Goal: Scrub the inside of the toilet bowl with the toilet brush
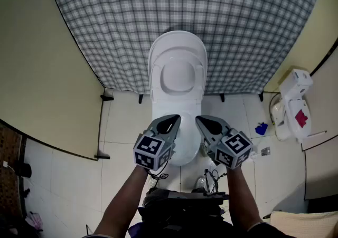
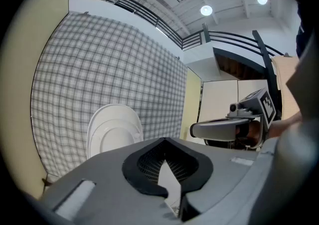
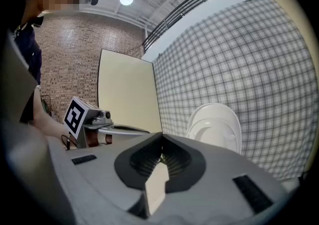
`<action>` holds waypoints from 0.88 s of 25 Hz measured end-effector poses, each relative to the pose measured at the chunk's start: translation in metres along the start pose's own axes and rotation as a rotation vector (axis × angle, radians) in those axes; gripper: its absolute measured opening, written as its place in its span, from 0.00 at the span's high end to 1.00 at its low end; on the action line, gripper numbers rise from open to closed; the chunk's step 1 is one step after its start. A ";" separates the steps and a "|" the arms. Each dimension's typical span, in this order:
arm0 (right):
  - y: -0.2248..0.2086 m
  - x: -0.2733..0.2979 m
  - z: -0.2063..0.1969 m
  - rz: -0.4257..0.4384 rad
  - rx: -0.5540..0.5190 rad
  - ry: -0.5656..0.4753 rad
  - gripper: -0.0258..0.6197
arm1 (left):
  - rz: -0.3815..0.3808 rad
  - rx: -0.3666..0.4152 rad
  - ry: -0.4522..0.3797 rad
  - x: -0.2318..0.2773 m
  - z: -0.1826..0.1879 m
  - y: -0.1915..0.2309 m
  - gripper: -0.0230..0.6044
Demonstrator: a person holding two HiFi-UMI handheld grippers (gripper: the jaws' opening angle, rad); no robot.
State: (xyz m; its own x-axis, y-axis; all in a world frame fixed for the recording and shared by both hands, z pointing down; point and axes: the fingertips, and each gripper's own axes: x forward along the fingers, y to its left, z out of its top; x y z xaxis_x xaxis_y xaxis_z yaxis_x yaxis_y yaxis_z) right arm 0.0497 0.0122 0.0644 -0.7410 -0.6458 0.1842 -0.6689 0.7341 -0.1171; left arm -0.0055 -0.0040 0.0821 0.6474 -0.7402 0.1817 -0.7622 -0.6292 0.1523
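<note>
Left gripper (image 1: 170, 122): nearest, over the bowl's front left; fingers closed together, nothing held.
Right gripper (image 1: 205, 123): just right of it, apart from it; fingers also shut and empty.
Toilet bowl (image 1: 185, 150): directly under and beyond both grippers.
Lid (image 1: 178, 73): raised against the far checked wall (image 1: 185, 5).
Toilet brush: not made out in any view.
Progress: seemingly unstarted; finding the brush, gripping it and all the scrubbing are left.
Room: open tiled floor (image 1: 127, 142) on both sides; yellow panel (image 1: 47, 73) left, white unit (image 1: 293, 105) right.
</note>
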 end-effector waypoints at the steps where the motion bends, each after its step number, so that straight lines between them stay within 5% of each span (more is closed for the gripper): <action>1: -0.001 -0.002 -0.004 -0.004 0.002 0.007 0.96 | 0.001 -0.005 0.008 0.001 -0.005 -0.001 0.95; 22: -0.067 -0.011 -0.161 -0.084 0.100 0.242 0.96 | 0.000 -0.109 0.254 0.041 -0.158 0.007 0.95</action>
State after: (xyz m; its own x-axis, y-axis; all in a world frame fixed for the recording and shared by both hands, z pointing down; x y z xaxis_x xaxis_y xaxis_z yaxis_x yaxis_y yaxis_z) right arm 0.1124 0.0039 0.2268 -0.6552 -0.6257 0.4233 -0.7387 0.6481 -0.1855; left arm 0.0156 -0.0012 0.2444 0.6368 -0.6481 0.4177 -0.7666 -0.5899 0.2536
